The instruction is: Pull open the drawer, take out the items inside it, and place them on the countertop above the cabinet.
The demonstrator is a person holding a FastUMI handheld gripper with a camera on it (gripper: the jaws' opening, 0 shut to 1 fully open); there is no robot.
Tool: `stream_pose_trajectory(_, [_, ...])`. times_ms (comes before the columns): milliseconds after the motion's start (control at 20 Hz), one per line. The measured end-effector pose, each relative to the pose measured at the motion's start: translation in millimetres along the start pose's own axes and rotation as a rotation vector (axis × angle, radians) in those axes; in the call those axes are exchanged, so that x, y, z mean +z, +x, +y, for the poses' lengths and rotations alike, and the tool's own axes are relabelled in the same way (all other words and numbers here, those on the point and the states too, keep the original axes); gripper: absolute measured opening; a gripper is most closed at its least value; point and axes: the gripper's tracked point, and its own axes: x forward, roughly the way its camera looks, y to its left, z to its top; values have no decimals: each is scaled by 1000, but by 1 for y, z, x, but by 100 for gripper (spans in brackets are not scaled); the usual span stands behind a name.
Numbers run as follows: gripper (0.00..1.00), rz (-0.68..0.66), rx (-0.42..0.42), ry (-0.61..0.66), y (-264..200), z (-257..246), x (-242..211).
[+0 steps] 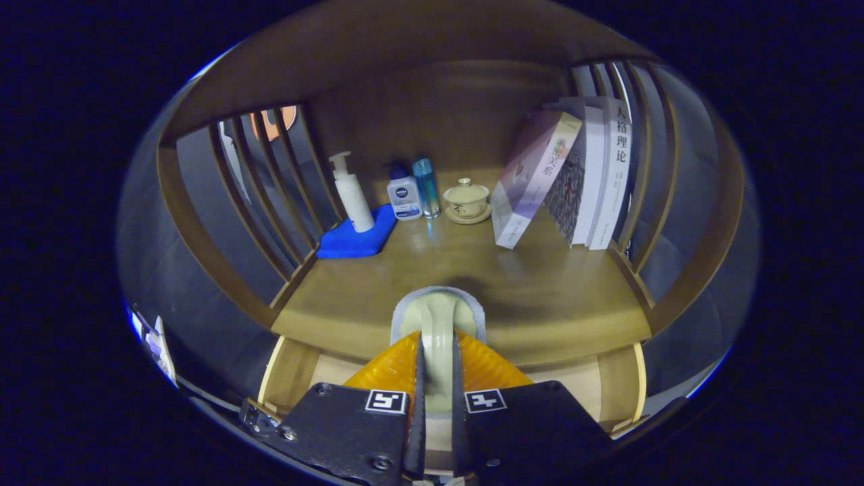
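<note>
- The gripper [437,368] has its two fingers pressed close on a pale green slipper [437,317], one finger on each side of its narrow middle part.
- The slipper's grey-edged toe points to 12 o'clock, over the front edge of the wooden countertop [540,290].
- Under the fingers, at 6 o'clock, the drawer [617,385] stands pulled open.
- At 11 o'clock, far on the countertop, a white pump bottle [352,192] stands on a blue cloth [358,239].
- Beside it are a small white bottle [404,198] and a thin blue bottle [426,187].
- At 12 o'clock sits a lidded cup [466,199] on its saucer.
- At 1 o'clock, books [580,172] lean against the slatted side.
</note>
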Motion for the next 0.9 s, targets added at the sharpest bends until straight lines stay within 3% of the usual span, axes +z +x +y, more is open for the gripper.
stream_pose_trajectory(400, [18,8,-20,18,37,-1,17])
stream_pose_trajectory(900, [18,-12,-135,-71,82,-18,49])
